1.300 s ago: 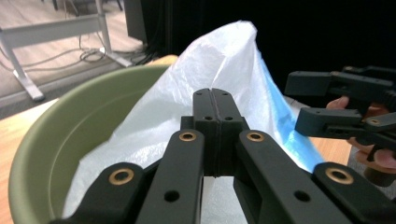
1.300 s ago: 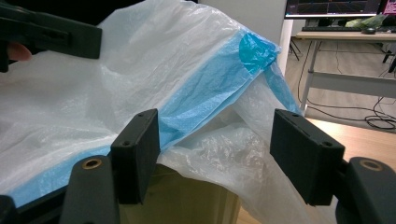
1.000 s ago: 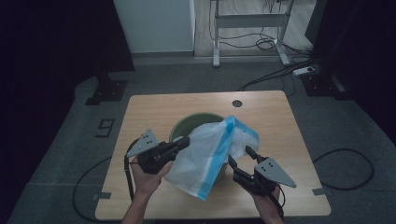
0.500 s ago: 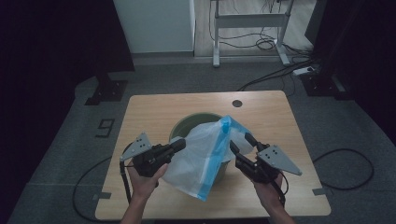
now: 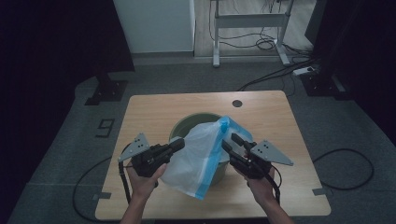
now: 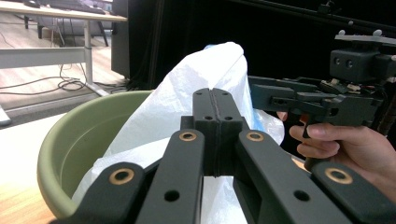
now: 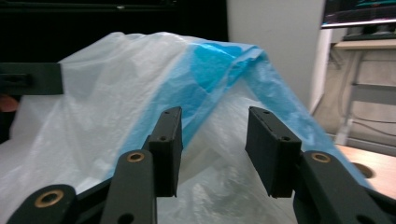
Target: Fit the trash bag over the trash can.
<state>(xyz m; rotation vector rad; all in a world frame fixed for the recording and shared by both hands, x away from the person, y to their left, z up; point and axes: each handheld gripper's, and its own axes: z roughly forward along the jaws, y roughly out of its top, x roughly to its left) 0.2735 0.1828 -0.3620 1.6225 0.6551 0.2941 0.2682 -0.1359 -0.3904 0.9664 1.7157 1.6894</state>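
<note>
Left gripper [image 5: 180, 143] is clamped tight on the plastic bag [image 5: 201, 156], holding it up over the green bin [image 5: 187, 126] near the table's front edge. Right gripper [image 5: 229, 143] has just been closing, jaws half apart around the blue-trimmed edge, not yet pinching. Bag's draped over the bin, mouth unopened; lining remains.

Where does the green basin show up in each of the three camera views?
High view: the green basin sits mid-table, partly covered by the white and blue plastic bag.
Left gripper view: lower left, behind the bag.
Right gripper view: not in it.
Shared landmark: the bag's blue edge.
</note>
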